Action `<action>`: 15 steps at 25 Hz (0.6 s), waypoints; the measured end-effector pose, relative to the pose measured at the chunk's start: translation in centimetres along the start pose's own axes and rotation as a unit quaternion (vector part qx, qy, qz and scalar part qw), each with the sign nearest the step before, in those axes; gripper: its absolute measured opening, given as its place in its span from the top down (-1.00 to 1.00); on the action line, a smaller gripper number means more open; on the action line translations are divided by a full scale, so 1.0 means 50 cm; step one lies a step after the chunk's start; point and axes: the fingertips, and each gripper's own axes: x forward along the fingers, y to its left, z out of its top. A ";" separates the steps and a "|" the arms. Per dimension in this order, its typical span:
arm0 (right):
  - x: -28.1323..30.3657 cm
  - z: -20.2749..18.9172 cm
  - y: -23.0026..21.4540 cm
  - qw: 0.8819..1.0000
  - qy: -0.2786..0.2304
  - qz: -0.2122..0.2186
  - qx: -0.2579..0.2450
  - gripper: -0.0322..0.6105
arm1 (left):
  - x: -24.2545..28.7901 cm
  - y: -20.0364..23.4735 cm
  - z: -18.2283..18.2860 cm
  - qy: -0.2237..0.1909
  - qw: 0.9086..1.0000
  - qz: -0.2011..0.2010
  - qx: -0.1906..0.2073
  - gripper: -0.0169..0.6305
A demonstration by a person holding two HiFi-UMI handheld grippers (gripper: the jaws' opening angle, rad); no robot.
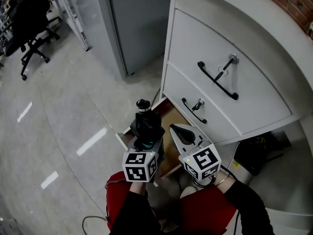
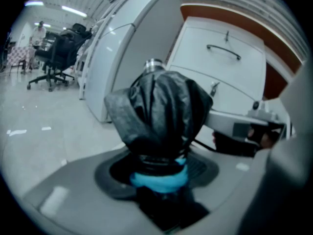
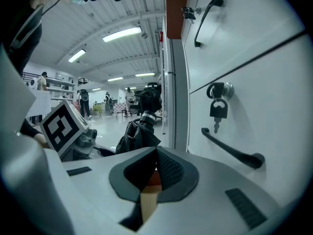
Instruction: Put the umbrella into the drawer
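The floor [image 1: 63, 131] was pale and glossy, with streaks of reflected light. Standing directly on it were a white drawer cabinet [image 1: 254, 97] at the right, a grey cabinet [image 1: 137, 23] just beside it, and a black office chair [image 1: 24, 23] well apart at the far left. The white cabinet's bottom drawer [image 1: 168, 112] stood pulled out above the floor, its brown base showing.

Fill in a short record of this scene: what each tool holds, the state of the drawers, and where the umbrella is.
Left tool: shut on the folded black umbrella
Right tool: jaws together, empty
Bottom drawer: open, wood-coloured inside
Upper drawers: two, closed, with black handles
Umbrella position: held in front of the cabinet, not yet in the drawer
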 end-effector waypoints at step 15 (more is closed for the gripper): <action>0.050 -0.140 -0.032 0.993 0.106 -0.037 0.045 0.89 | 0.084 0.020 -0.098 0.084 0.996 0.021 -0.023 0.18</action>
